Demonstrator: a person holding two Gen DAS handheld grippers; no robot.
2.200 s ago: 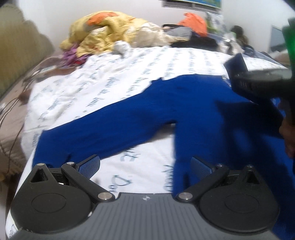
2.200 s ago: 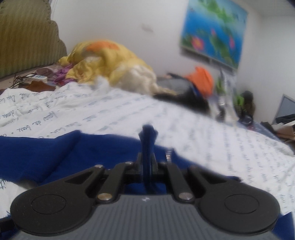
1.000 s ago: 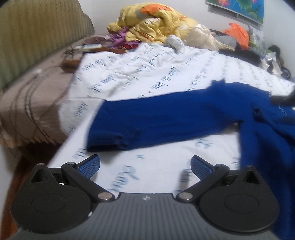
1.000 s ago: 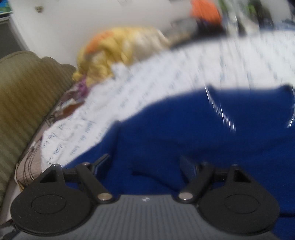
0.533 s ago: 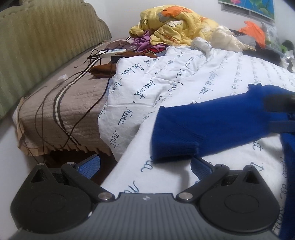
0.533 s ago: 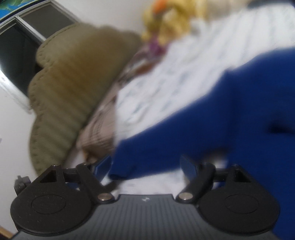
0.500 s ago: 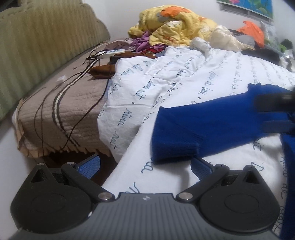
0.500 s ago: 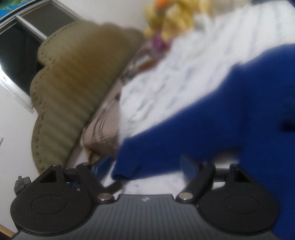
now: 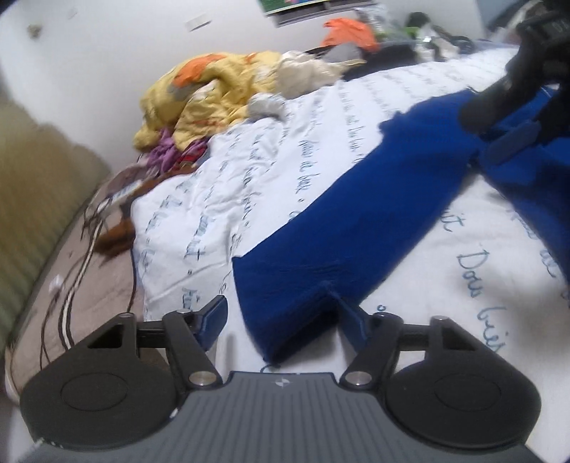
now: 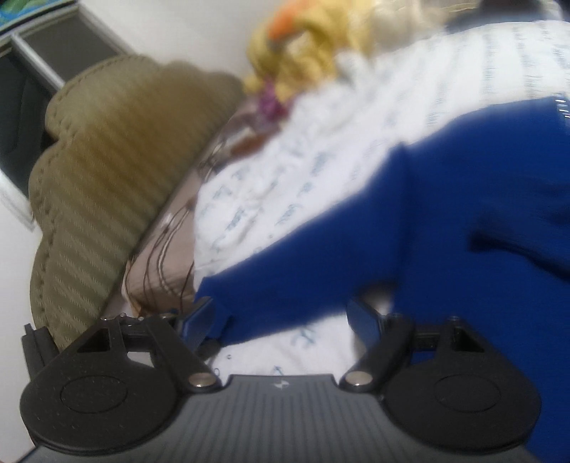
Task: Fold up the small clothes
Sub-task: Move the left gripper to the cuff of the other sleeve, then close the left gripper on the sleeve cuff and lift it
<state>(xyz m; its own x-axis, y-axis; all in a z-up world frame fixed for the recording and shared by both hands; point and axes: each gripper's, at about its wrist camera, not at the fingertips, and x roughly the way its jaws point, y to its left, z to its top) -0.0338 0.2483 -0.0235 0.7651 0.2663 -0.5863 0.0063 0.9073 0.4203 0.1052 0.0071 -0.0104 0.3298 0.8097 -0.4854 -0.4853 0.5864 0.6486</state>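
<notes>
A small blue long-sleeved top [image 9: 374,199] lies spread on a white bedsheet with blue writing [image 9: 278,149]. Its left sleeve runs toward me, and the cuff [image 9: 285,306] lies between the open jaws of my left gripper [image 9: 281,320], untouched by the pads. My right gripper [image 10: 285,320] is open and empty, low over the same sleeve [image 10: 338,249] in its blurred view. It also shows in the left wrist view [image 9: 513,99] at the top right, over the top's shoulder.
A yellow and orange blanket heap [image 9: 213,89] and other clothes [image 9: 349,32] lie at the bed's far end. A green padded headboard [image 10: 107,171] stands at the left. Brown bedding with cables [image 9: 82,256] lies beside the sheet's left edge.
My left gripper moved forward, so the sleeve cuff now lies between its open jaws. My right gripper, shut 2.2 s ago, is open and has swung left toward the sleeve.
</notes>
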